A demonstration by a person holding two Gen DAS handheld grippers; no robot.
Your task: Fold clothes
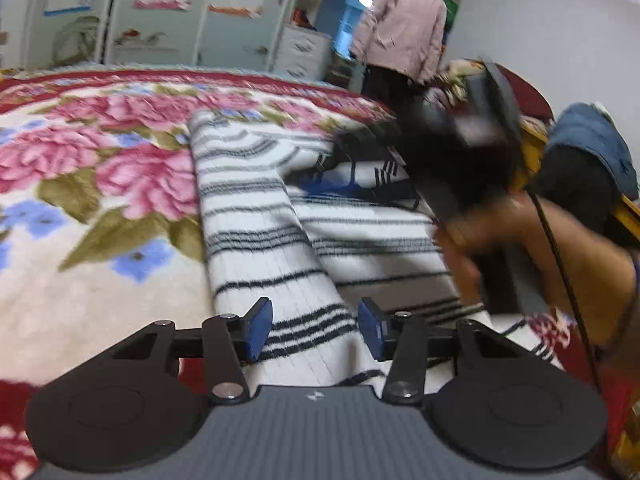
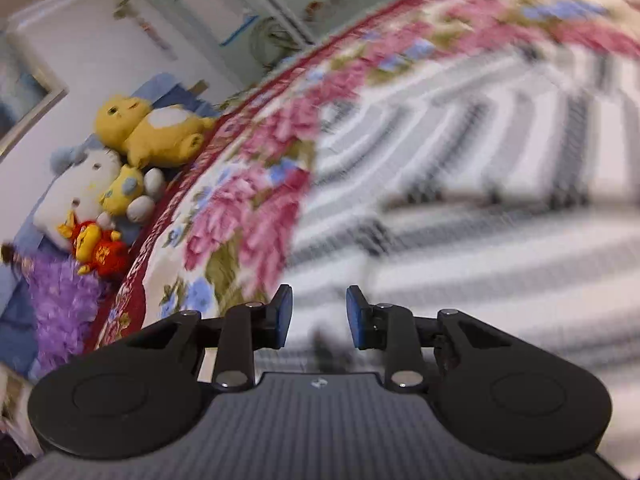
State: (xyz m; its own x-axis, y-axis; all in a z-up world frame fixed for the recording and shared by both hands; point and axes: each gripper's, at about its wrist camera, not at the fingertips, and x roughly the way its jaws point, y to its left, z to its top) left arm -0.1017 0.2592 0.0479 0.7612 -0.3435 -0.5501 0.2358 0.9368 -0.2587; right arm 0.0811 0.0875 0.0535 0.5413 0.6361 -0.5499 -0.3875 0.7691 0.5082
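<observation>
From the left wrist view, the left hand-held gripper point(image 1: 315, 330) is seen with its blue pads spread apart, a folded strip of the striped garment point(image 1: 256, 216) lying between them but not pinched. The white, black-striped garment is spread across the floral blanket point(image 1: 100, 184) on the bed, one sleeve folded inward over the body. The right hand-held gripper point(image 1: 460, 148) is caught as a dark blur over the garment's far right part, with a bare arm point(image 1: 560, 248) behind it. A person in a pink jacket point(image 1: 404, 28) is seen standing beyond the bed. From the right wrist view, the right hand-held gripper point(image 2: 319, 316) is shown with pads apart, nothing gripped, above the blurred striped garment point(image 2: 480, 208). Plush toys point(image 2: 120, 168) are piled beside the bed's edge at left.
</observation>
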